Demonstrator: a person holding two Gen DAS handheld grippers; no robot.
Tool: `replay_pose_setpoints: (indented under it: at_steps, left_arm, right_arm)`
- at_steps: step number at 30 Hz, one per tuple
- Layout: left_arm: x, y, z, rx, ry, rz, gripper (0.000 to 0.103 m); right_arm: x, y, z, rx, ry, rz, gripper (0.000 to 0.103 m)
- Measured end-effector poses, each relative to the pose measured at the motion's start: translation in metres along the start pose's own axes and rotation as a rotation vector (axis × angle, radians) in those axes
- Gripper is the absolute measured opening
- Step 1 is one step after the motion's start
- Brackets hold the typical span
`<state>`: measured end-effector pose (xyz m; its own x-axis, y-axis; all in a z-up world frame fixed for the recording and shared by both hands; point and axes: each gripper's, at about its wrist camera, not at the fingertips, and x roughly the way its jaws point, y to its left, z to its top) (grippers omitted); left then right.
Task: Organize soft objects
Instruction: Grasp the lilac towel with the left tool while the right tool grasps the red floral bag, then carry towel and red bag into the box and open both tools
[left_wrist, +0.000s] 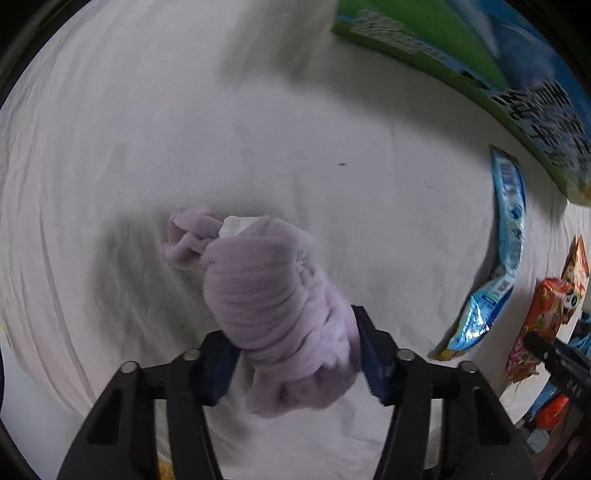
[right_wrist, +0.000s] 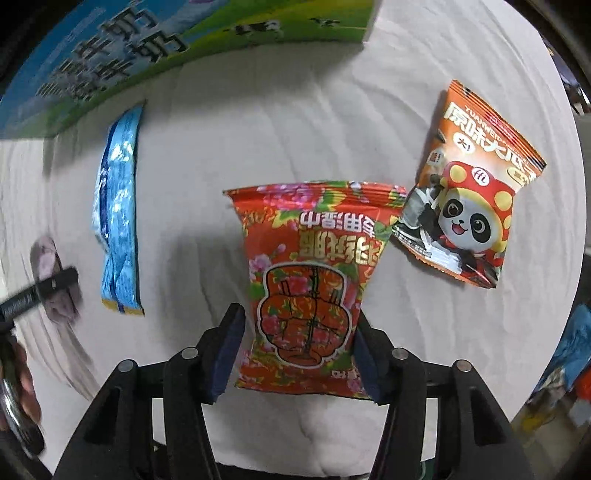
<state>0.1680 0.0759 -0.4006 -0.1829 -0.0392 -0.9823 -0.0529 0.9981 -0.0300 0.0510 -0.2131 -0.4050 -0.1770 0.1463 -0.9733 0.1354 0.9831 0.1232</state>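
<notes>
Our left hand-held gripper (left_wrist: 295, 354) clamps a lilac sock bundle (left_wrist: 273, 295) at lower centre, above the white table (left_wrist: 258, 129). Our right hand-held gripper (right_wrist: 295, 354) pinches a red packet (right_wrist: 310, 280) at lower centre; a panda packet (right_wrist: 469, 192) lies upper right, a blue packet (right_wrist: 118, 221) left.

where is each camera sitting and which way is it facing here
Left wrist: rides the left gripper, facing steeply down at the white cloth; its fingers clamp a lilac sock roll.
Right wrist: rides the right gripper, facing down; its fingers hold a red flowered packet beside a panda snack bag.
Shared: the blue foil packet, the green and blue box, and each view catches the other gripper.
</notes>
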Motion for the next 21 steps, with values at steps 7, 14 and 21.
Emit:
replay_pose_setpoints:
  at_steps: [7,14,21]
  left_arm:
    - [-0.016,-0.036,-0.020,0.048,-0.039,-0.024,0.044]
    - [0.001,-0.081,-0.041,0.104,0.000,-0.022,0.044]
    - [0.005,-0.059,-0.014,0.014,0.015,-0.055,0.046]
  right_arm:
    - [0.012,0.002,0.005,-0.030,0.002,-0.054,0.051]
    - [0.018,0.021,-0.016,-0.123,0.050,-0.057,0.052]
    - [0.020,0.013,-0.013,-0.069,0.040,-0.046,0.056]
